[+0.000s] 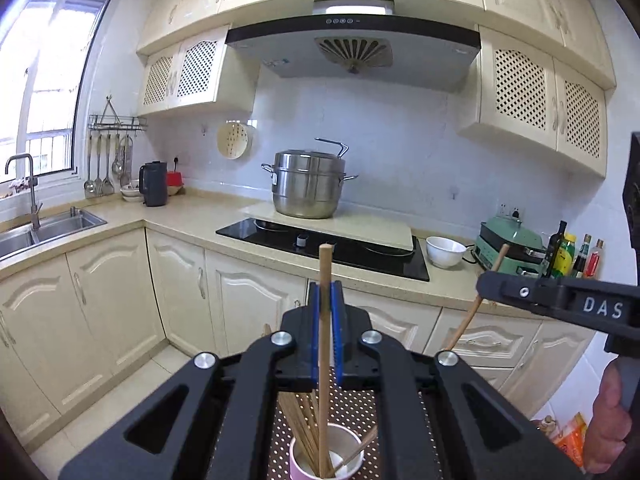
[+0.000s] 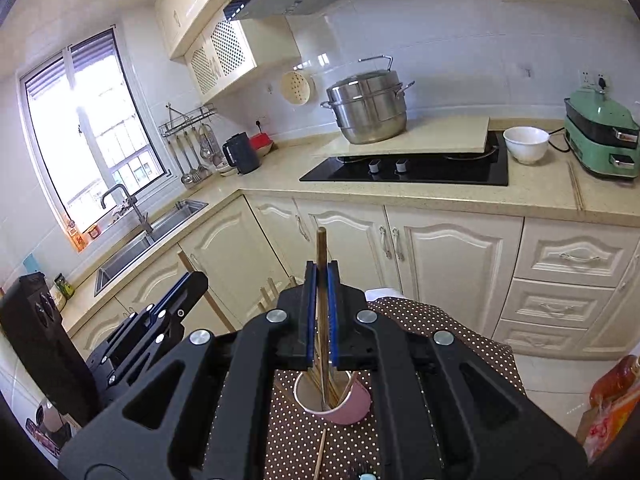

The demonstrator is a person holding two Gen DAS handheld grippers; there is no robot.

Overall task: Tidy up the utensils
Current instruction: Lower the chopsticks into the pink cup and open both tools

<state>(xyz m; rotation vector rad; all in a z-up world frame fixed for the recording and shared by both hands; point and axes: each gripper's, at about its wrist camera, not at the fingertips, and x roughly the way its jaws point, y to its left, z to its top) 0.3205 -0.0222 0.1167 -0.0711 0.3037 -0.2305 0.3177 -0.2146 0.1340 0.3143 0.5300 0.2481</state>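
Both grippers (image 1: 325,300) (image 2: 322,280) level, chopstick-laden.

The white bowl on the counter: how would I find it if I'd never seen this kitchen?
Start at the black cooktop under the range hood. Just past its right end, on the beige counter, sits the white bowl, left of the green cooker. It is the only plain white, open dish there.
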